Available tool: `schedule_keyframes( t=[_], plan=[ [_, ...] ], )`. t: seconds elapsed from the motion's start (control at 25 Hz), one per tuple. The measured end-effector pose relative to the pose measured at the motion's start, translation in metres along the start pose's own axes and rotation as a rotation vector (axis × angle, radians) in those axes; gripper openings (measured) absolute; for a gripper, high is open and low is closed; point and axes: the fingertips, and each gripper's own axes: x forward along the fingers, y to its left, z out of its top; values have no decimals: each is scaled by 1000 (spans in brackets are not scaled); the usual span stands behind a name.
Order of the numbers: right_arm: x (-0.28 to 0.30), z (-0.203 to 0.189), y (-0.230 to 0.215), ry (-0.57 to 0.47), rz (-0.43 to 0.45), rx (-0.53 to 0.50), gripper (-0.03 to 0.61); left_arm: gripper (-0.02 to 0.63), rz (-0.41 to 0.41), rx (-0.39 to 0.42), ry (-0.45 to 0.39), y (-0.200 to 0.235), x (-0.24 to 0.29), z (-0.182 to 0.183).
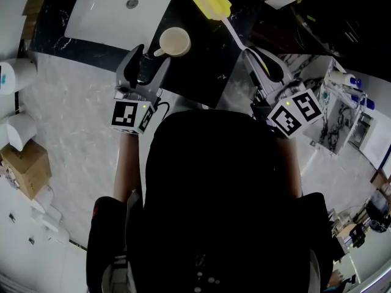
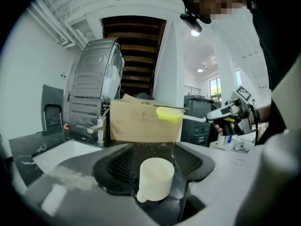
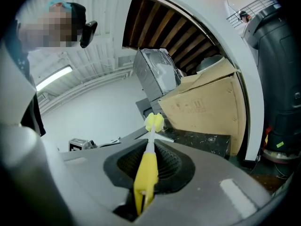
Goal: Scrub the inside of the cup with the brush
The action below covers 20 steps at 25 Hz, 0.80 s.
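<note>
A cream cup stands upright on the black counter, its small handle turned toward my left gripper. That gripper is open. In the left gripper view the cup sits low in the gap between the two dark jaws, and the pads do not visibly press on it. My right gripper is shut on the yellow handle of the brush. The brush's yellow head hangs over the counter past the cup, to its right. In the right gripper view the brush points straight away from me.
A white sink is set into the counter to the left of the cup. Behind the counter stand a cardboard box and a grey machine. A rack with bottles stands at the right, another box on the floor at the left.
</note>
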Motion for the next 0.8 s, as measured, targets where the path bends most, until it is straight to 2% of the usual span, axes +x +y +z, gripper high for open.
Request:
schedule_keyframes(
  t=[0.04, 0.16, 0.24, 0.56, 0.8],
  plan=[
    [-3, 2, 1, -3, 11, -8, 41, 256, 20, -2, -32, -4, -4, 12],
    [-11, 8, 8, -15, 52, -38, 41, 66, 72, -14, -108, -16, -18, 41],
    [-16, 12, 12, -23, 75, -62, 41, 2, 100, -14, -134, -27, -24, 56],
    [-35, 31, 31, -55, 180, -139, 41, 2, 168, 6, -194, -72, -30, 85],
    [-54, 43, 40, -85, 224, -180, 41, 2, 184, 12, -229, -105, -35, 98]
  ],
)
